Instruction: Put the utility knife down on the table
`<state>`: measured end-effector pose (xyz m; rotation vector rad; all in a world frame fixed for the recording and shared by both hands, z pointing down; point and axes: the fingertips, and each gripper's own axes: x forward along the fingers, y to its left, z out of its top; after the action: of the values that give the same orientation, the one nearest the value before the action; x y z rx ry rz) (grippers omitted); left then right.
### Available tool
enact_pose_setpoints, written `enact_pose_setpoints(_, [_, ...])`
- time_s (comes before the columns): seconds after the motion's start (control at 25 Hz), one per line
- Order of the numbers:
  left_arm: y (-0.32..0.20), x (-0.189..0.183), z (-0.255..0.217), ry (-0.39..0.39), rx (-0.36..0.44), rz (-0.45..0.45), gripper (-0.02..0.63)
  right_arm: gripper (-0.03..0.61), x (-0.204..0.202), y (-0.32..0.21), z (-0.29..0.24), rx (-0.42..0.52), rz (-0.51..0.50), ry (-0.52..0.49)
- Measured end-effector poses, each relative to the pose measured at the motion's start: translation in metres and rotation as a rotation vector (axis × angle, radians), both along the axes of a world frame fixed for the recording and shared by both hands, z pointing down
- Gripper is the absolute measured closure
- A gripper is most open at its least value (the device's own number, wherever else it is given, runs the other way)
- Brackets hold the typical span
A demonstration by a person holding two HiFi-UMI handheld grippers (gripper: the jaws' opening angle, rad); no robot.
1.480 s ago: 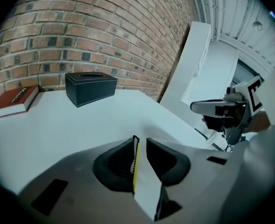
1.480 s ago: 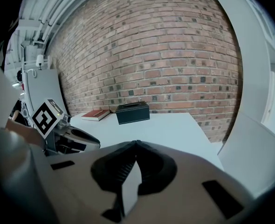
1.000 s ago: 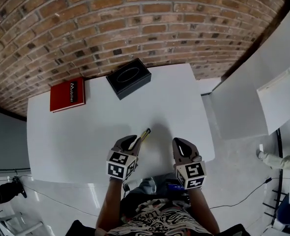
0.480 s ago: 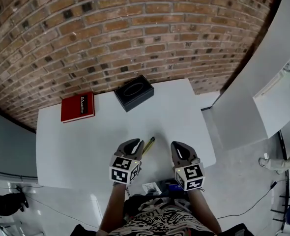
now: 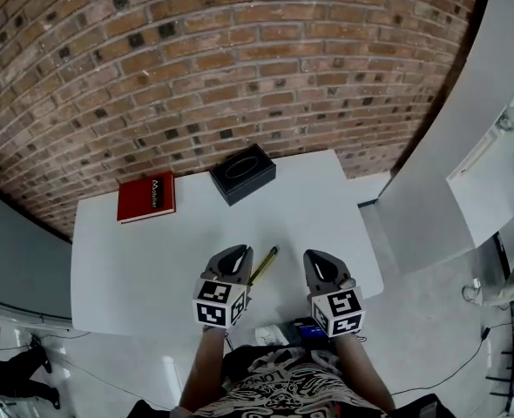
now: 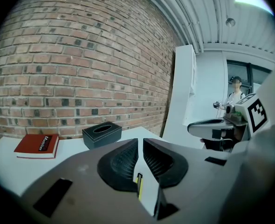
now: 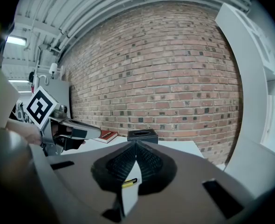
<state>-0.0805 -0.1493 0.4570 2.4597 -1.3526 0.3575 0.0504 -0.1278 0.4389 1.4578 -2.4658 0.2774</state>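
The yellow and black utility knife (image 5: 263,266) lies flat on the white table (image 5: 152,259), just right of my left gripper (image 5: 237,252) and apart from it. In the left gripper view the knife (image 6: 138,185) shows low in the slit between the jaws, down on the table. The left gripper (image 6: 140,141) is open by a narrow gap, with nothing in it. My right gripper (image 5: 314,256) hovers near the table's front edge, and in its own view the gripper (image 7: 136,143) is shut and empty. The knife (image 7: 129,183) shows under its jaws as well.
A black tissue box (image 5: 242,172) stands at the back middle of the table and a red book (image 5: 146,198) lies at the back left. A brick wall (image 5: 240,68) rises behind the table. A white panel (image 5: 449,172) stands to the right.
The head camera has tilted up, so more of the wall shows. The left gripper has drawn back a little along the knife, which stays on the table.
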Motion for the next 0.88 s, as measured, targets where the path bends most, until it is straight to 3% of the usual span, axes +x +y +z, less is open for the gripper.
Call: enact_pose_setpoints(0.88, [0.004, -0.017, 0.005, 0.005, -0.01, -0.017, 0.578, 0.578, -0.01, 0.006, 0.002, -0.003, -0.007, 0.009])
